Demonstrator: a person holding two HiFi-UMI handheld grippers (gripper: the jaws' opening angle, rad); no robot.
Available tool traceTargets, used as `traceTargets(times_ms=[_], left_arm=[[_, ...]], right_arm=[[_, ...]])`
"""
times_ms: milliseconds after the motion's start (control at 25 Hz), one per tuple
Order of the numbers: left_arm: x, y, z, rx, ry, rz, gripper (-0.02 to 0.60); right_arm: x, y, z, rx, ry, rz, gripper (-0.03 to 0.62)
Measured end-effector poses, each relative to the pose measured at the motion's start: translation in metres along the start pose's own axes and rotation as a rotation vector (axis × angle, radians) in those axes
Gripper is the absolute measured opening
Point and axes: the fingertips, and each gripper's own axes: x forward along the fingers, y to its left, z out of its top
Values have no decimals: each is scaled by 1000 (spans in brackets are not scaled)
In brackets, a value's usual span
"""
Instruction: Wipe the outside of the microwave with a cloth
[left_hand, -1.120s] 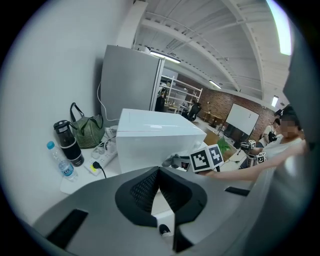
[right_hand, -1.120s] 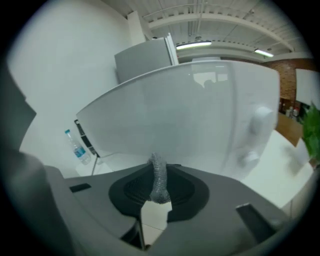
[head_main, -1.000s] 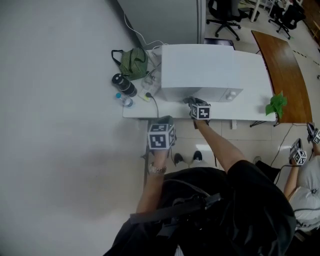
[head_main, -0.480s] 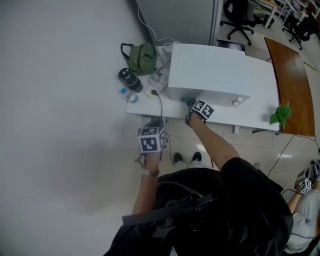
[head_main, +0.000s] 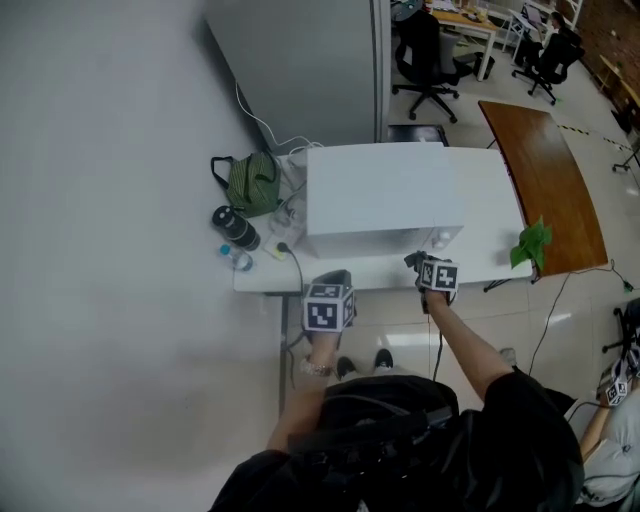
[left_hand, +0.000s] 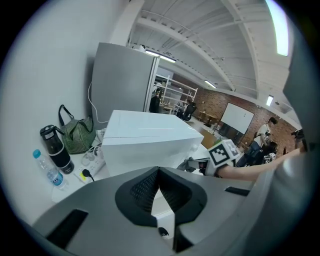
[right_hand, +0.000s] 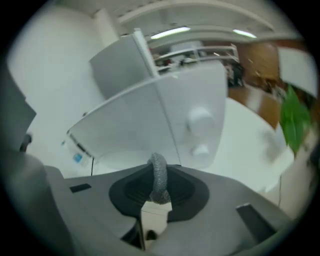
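Person stands at a white bench (head_main: 492, 215), a pair of tongs in each hand. The white microwave (head_main: 385, 200) sits mid-bench, door facing the person. Right tongs (head_main: 418, 262) are at the microwave's lower front right corner, by the control panel, just over the bench's front edge. Right gripper view: jaws pressed onto a grey cloth (right_hand: 159, 179), a rolled fold of it standing up between the pads. The microwave front fills the view beyond, with two white knobs (right_hand: 200, 120) right of the door. Cannot tell whether the cloth touches the panel. Left tongs (left_hand: 159, 171) have their pads pressed together with nothing between them. In the head view they hang off the bench's front edge, below the microwave's left front corner and apart from it. Left of the microwave on the bench: a green bag (head_main: 251, 183) at the back, a dark flask (head_main: 234, 229) nearer the front, a small clear water bottle (head_main: 238, 260) beside it, and a black plug in a power strip (head_main: 281, 247). A leafy green plant (head_main: 532, 243) is at the bench's right end, and a brown table (head_main: 545, 170) stands beyond it.
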Motion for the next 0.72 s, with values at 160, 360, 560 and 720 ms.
traceTargets(times_ms=[160, 360, 560, 720], left_arm=[[11, 5, 8, -2, -10, -13, -8], [8, 27, 13, -24, -7, 40, -8], [-12, 67, 8, -72, -13, 130, -8], [-30, 98, 4, -122, -24, 211, -8]], right_arm=[[-65, 60, 87, -418, -204, 54, 64], [-50, 115, 233, -486, -237, 64, 66], [34, 227, 292, -581, -111, 150, 66], [90, 305, 292, -678, -25, 178, 64]])
